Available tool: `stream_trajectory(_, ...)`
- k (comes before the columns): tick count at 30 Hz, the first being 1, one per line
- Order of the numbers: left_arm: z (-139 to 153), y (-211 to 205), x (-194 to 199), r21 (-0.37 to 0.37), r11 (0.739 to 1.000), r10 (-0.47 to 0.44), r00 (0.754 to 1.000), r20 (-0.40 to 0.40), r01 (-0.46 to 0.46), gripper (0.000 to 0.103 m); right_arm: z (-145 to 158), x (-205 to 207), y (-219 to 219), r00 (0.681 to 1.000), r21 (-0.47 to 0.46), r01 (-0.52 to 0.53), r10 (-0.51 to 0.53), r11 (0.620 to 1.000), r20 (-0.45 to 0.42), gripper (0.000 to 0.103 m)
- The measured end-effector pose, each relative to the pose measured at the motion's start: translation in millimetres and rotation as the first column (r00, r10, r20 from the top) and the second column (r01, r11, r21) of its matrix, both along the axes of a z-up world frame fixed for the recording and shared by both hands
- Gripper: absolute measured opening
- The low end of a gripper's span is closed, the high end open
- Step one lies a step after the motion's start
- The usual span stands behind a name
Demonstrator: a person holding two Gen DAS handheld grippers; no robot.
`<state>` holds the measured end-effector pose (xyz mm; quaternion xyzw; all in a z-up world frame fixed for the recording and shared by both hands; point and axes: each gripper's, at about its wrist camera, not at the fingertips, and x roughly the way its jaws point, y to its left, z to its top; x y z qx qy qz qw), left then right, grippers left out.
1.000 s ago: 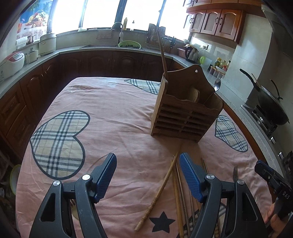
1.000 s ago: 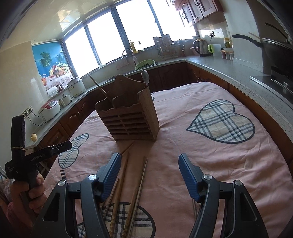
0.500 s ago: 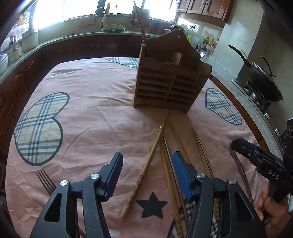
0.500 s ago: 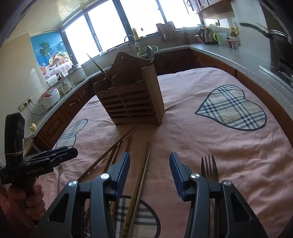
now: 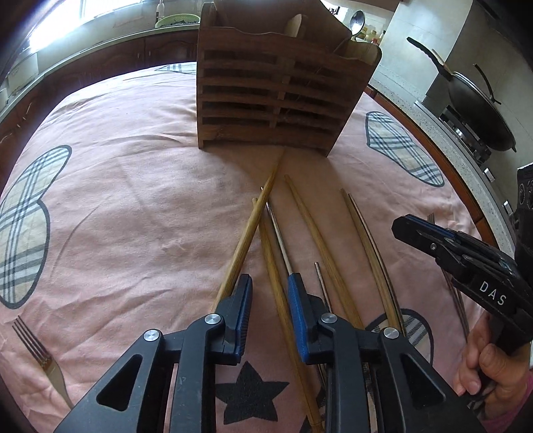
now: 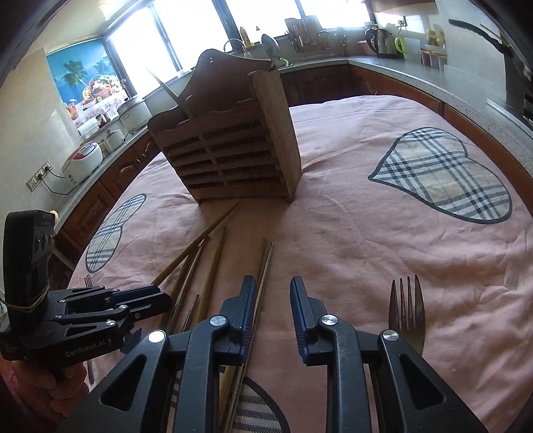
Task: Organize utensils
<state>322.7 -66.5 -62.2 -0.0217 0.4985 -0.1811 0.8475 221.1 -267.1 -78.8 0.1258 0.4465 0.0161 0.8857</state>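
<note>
A slatted wooden utensil holder (image 5: 273, 96) stands on the pink tablecloth, with a spoon (image 5: 356, 20) and a wooden stick in it; it also shows in the right wrist view (image 6: 233, 146). Several wooden and metal chopsticks (image 5: 299, 226) lie fanned out in front of it. My left gripper (image 5: 269, 293) is low over them, jaws narrowly open around one wooden chopstick (image 5: 274, 266), not gripping. My right gripper (image 6: 272, 293) is narrowly open over bare cloth, with a chopstick pair (image 6: 263, 276) by its left finger. A fork (image 6: 406, 309) lies right of it. Another fork (image 5: 36, 349) lies far left.
Plaid heart patches (image 6: 443, 176) mark the cloth. A kitchen counter surrounds the table, with a wok on the stove (image 5: 476, 100), a kettle (image 6: 376, 40), rice cookers (image 6: 83, 160) and a sink below the windows.
Both grippers have moved forward and down towards the chopsticks, and both have narrowed their jaws. The holder looms closer in both views.
</note>
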Motion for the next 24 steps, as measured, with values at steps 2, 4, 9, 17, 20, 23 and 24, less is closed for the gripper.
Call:
stream_trajectory(2,-2,-1,9,0.0,1.0,0.0,1.0,-0.001,0.0,0.022,-4,6,1,1.0,-0.004,-0.005,0.005,1.0,-0.012,0.018)
stream_trajectory(4,-4,-2,18,0.005,1.0,0.0,1.0,-0.002,0.0,0.022,-8,12,2,1.0,-0.01,-0.011,0.01,1.0,-0.025,0.016)
stream_trajectory(9,-7,-6,33,0.02,1.0,-0.015,1.0,-0.002,0.015,0.022,-18,28,6,0.998,-0.018,-0.03,0.029,0.999,-0.054,0.014)
stream_trajectory(17,-10,-26,55,0.08,0.996,-0.039,0.999,0.012,0.038,0.022,-25,44,14,0.994,-0.088,-0.062,0.054,0.994,-0.096,0.013)
stream_trajectory(20,-12,-35,58,0.127,0.99,-0.058,0.998,0.03,0.054,0.015,-25,49,19,0.991,-0.119,-0.089,0.076,0.989,-0.109,0.013)
stream_trajectory(23,-14,-37,57,0.147,0.987,-0.067,0.997,0.044,0.06,0.009,-25,51,17,0.99,-0.118,-0.104,0.091,0.988,-0.11,0.01)
stream_trajectory(24,-15,-36,57,0.139,0.988,-0.066,0.997,0.042,0.06,0.009,-25,50,16,0.989,-0.126,-0.111,0.098,0.986,-0.109,0.01)
